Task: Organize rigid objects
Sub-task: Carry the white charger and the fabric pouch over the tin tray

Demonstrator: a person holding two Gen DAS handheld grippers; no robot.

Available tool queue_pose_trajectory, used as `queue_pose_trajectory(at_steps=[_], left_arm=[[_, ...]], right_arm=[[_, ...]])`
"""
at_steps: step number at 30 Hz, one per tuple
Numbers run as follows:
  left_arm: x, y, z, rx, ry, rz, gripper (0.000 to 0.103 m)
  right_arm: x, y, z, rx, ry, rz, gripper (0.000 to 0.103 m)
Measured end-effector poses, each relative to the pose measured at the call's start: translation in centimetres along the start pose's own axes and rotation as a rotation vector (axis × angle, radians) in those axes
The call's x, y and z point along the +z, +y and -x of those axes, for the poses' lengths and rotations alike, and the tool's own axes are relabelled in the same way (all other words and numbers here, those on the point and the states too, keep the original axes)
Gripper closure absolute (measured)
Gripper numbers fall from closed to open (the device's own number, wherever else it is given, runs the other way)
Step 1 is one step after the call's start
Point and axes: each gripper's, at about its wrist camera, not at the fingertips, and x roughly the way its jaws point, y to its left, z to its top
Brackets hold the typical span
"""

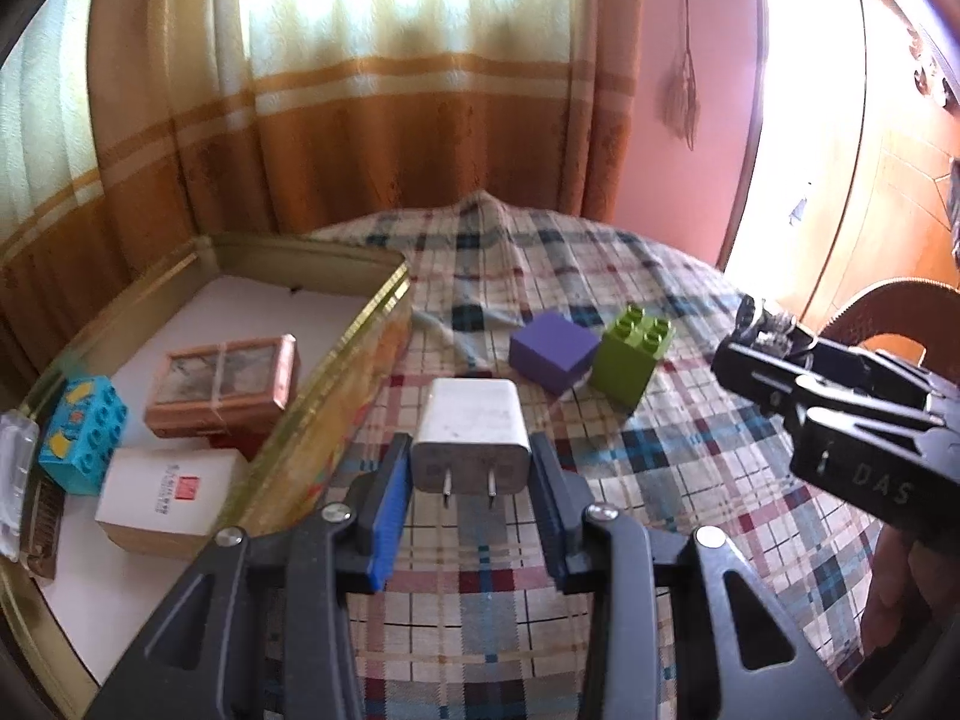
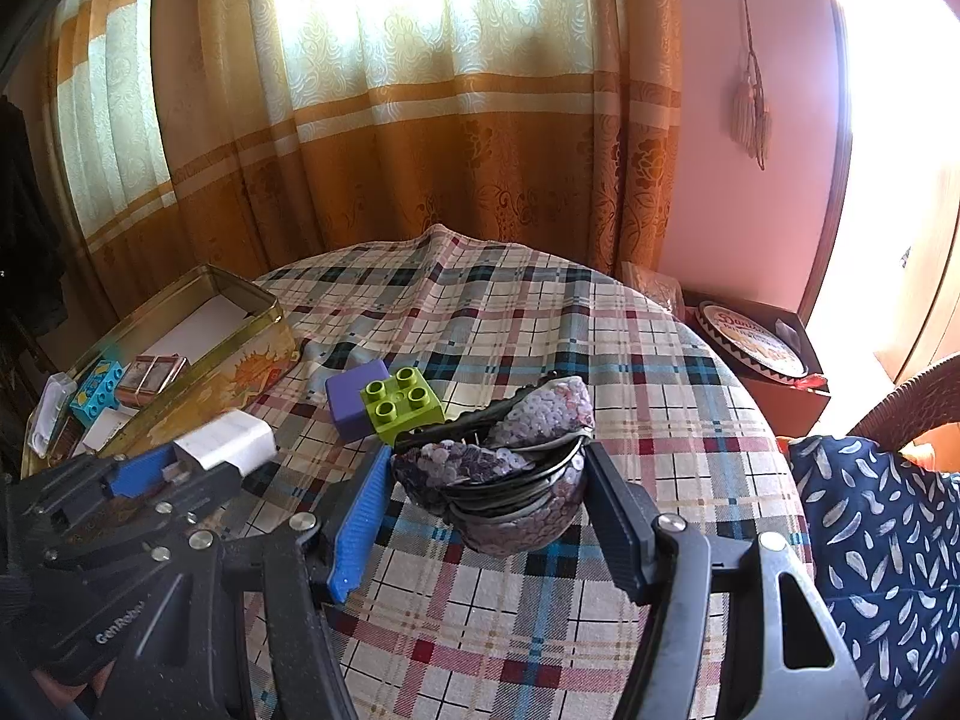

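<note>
- The left tongs (image 1: 471,504) are clenched on a white charger (image 1: 471,438), its two prongs pointing back toward the camera; the charger sits between the blue pads, raised a little above the plaid cloth (image 1: 660,480) that covers the bench.
- Just left of the charger stands a gold tin box (image 1: 336,396), open at the top, with a white lining.
- Inside the tin lie a pink framed box (image 1: 222,384), a blue toy brick (image 1: 84,435), a white carton (image 1: 168,498) and a clear plastic piece (image 1: 15,450) at the near left end.
- Beyond the charger, a purple cube (image 1: 555,357) and a green brick (image 1: 633,360) sit on the cloth, touching side by side.
- The right tongs (image 2: 489,498) grasp a sequined pouch (image 2: 498,480), its dark rim pressed between the two pads, above the cloth.
- In the right wrist view the green brick and purple cube lie just behind the pouch, with the tin farther left.
- An orange and cream curtain (image 1: 360,120) hangs behind the bench.
</note>
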Motion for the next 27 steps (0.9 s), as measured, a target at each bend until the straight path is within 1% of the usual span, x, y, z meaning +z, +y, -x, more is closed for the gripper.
queue_pose_trajectory(at_steps=[5,9,20,27], left_arm=[[0.1,0.2,1.3,0.028,-0.063,0.006,0.066],[0.1,0.4,2.0,0.045,-0.096,0.015,0.066],[-0.1,0.6,3.1,0.074,-0.148,0.029,0.066],[-0.2,0.9,3.7,0.09,-0.175,0.035,0.066]], right_arm=[[0.0,0.1,0.4,-0.001,-0.017,0.003,0.038],[0.0,0.2,1.0,0.004,-0.045,0.002,0.038],[-0.2,1.7,2.5,-0.012,-0.142,0.057,0.038],[-0.1,1.3,2.8,-0.006,-0.16,0.037,0.038]])
